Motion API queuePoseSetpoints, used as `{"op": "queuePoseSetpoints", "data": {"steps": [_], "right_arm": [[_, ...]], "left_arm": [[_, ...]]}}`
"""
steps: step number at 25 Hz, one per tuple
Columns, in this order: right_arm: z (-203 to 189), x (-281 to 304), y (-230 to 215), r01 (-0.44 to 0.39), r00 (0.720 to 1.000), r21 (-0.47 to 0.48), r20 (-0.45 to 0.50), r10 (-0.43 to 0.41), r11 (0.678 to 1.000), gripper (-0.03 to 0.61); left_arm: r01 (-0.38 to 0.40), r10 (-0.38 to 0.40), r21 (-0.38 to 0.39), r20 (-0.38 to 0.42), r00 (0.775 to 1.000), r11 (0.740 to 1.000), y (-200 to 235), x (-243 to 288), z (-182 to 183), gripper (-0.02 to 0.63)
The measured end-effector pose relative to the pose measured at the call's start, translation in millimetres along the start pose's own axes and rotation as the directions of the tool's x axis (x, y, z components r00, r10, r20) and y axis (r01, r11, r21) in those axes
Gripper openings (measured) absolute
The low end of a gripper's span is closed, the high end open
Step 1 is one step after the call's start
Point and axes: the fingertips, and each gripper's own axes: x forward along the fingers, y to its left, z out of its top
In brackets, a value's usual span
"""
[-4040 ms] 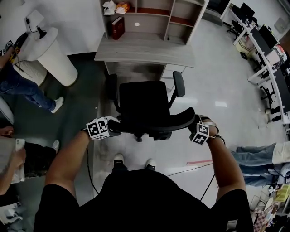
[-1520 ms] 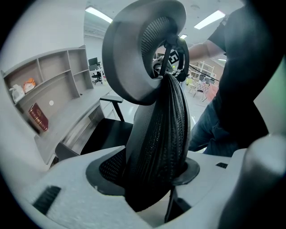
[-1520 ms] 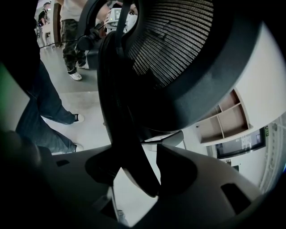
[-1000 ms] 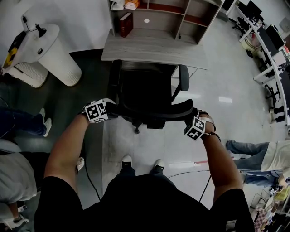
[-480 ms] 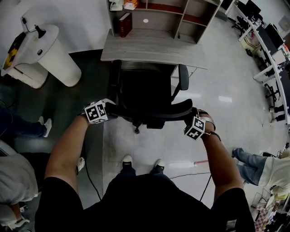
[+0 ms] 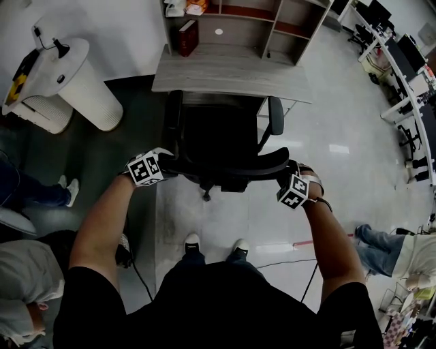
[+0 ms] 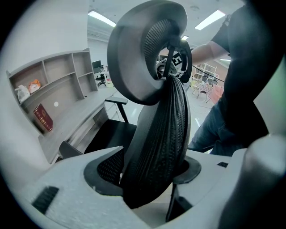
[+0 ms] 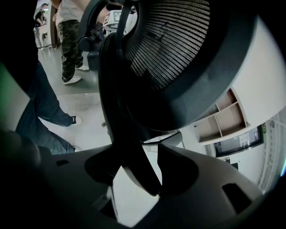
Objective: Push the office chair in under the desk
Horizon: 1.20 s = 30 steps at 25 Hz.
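- Now the office chair (image 6: pixel 216 133) sits tucked under the desk (image 6: pixel 231 71).
- The left hand-held gripper (image 6: pixel 165 162) has just been opening, wide around the backrest (image 6: pixel 225 165) edge.
- The right hand-held gripper (image 6: pixel 286 176) loosens too, with the backrest edge between its jaws.

Front of office chair (image 6: pixel 218 133) seat lost under desk (image 6: pixel 231 71) edge. Base mostly masked by seat and backrest. Bystander (image 6: pixel 24 300) clipped at left edge, another (image 6: pixel 398 249) at right. Shelf clutter (image 6: pixel 187 8) cut by top edge, possibly bags.
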Motion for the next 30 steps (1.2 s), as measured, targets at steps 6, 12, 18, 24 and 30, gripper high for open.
{"op": "queuePoseSetpoints", "data": {"steps": [6, 12, 18, 24, 30], "right_arm": [[0.8, -5.3, 1.7, 0.014, 1.0, 0.03, 0.021, -0.015, 0.999, 0.256], [0.5, -20.5, 1.6, 0.021, 0.998, 0.08, 0.061, -0.026, 0.997, 0.258], [-2.6, -44.9, -2.0, 0.045, 0.993, 0.138, 0.103, -0.06, 0.989, 0.258], [-14.3, -72.3, -4.6, 0.074, 0.986, 0.201, 0.132, -0.102, 0.977, 0.256], [-23.3, -107.5, -6.8, 0.063, 0.971, 0.339, 0.196, -0.136, 0.939, 0.253]], "left_arm": [[-0.046, 0.046, -0.032, 0.01, 0.999, 0.998, 2.4, -1.0, -2.8, 0.29], [-0.098, 0.098, -0.079, -0.004, 0.995, 0.992, 5.2, -11.1, -19.7, 0.29], [-0.156, 0.157, -0.129, 0.0, 0.988, 0.979, 1.5, -32.6, -31.2, 0.291], [-0.218, 0.227, -0.19, 0.024, 0.974, 0.957, -14.7, -57.6, -42.4, 0.291], [-0.27, 0.303, -0.235, 0.115, 0.946, 0.934, -45.7, -87.3, -21.9, 0.29]]}}
